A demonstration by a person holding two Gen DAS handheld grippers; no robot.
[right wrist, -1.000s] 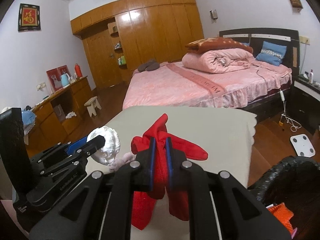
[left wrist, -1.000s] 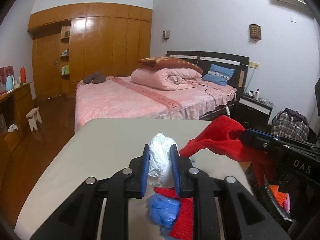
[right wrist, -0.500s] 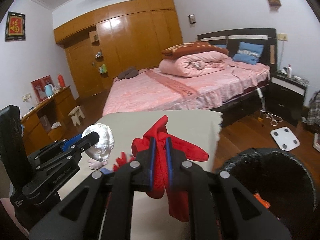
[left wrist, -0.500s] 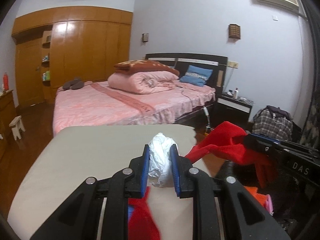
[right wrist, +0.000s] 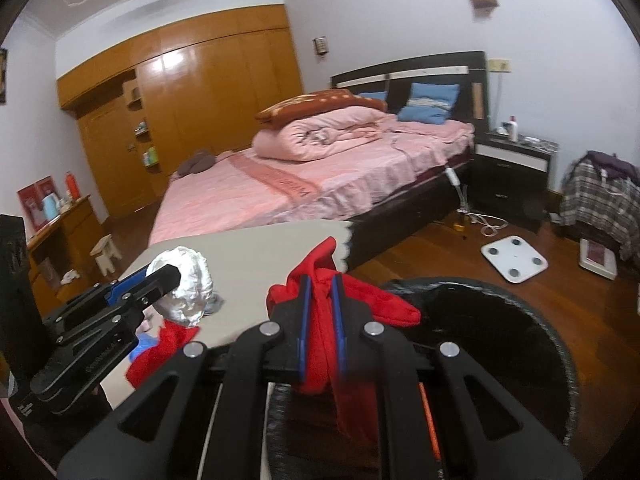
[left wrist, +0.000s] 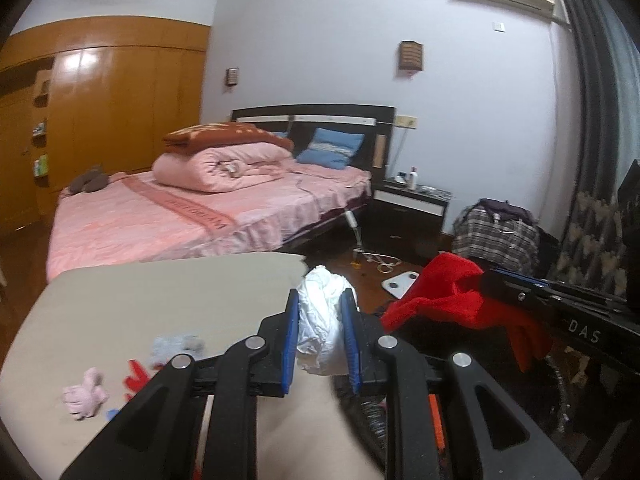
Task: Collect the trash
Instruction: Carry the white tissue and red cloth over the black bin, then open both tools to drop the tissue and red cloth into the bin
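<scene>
A crumpled white wad (left wrist: 322, 324) is clamped between the blue pads of the left gripper (left wrist: 322, 334), lifted past the beige table (left wrist: 160, 296) edge. The right gripper (right wrist: 320, 328) pinches a red cloth (right wrist: 344, 308) that dangles over the black trash bin (right wrist: 520, 320) (likely for dropping in). More scraps lie on the table.

Beige table (left wrist: 160, 300): pink scrap (left wrist: 84, 394), red scrap (left wrist: 136, 378), grey-white scrap (left wrist: 178, 346) lying on top.
</scene>
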